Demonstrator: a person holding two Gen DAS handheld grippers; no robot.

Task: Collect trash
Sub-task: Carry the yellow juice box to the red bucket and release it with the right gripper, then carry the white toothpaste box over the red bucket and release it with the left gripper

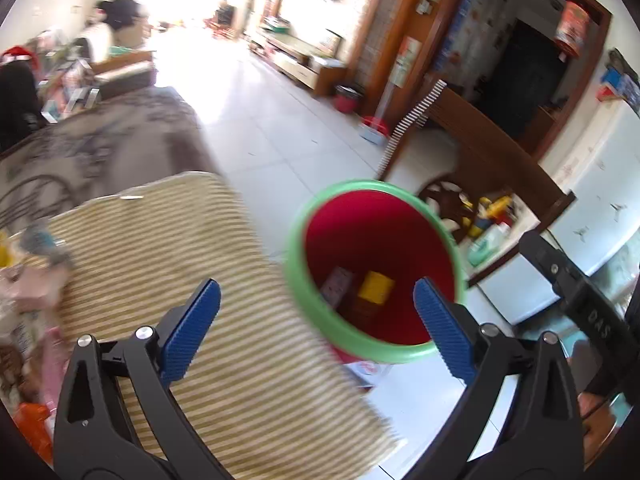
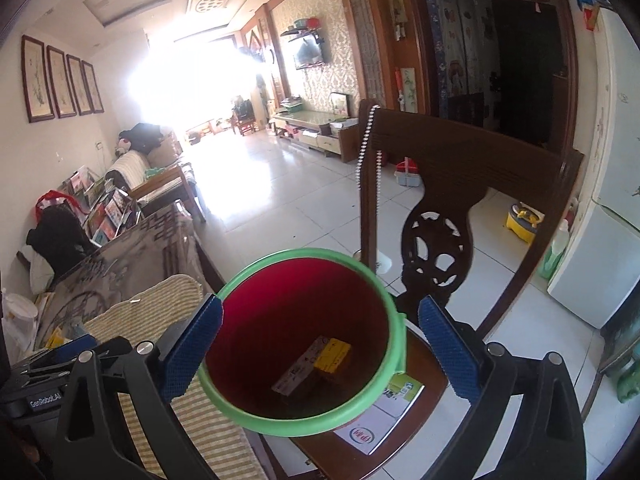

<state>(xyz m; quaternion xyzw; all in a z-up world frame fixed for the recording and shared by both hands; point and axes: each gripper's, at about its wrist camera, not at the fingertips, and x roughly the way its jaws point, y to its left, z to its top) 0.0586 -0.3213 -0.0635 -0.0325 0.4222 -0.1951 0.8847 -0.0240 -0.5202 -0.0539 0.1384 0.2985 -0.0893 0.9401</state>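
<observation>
A red bin with a green rim [image 1: 340, 330] stands on a wooden chair seat beside the table; it also shows in the right wrist view [image 2: 394, 336]. Inside lie a yellow box [image 1: 375, 287] and a pale printed carton [image 1: 337, 287]; the right wrist view shows the same yellow box [image 2: 333, 355] and carton [image 2: 298, 372]. My left gripper [image 1: 316, 318] is open and empty, over the table edge next to the bin. My right gripper [image 2: 320, 340] is open and empty, right above the bin's mouth. The right gripper's black body [image 1: 576, 280] shows in the left wrist view.
A striped beige cloth [image 1: 192, 280] covers the table. Wrappers and packets [image 1: 24, 320] lie at its left edge. A dark carved chair back [image 2: 440, 216] rises behind the bin. Leaflets [image 2: 384, 412] lie on the seat. A white fridge [image 2: 592, 264] stands at right.
</observation>
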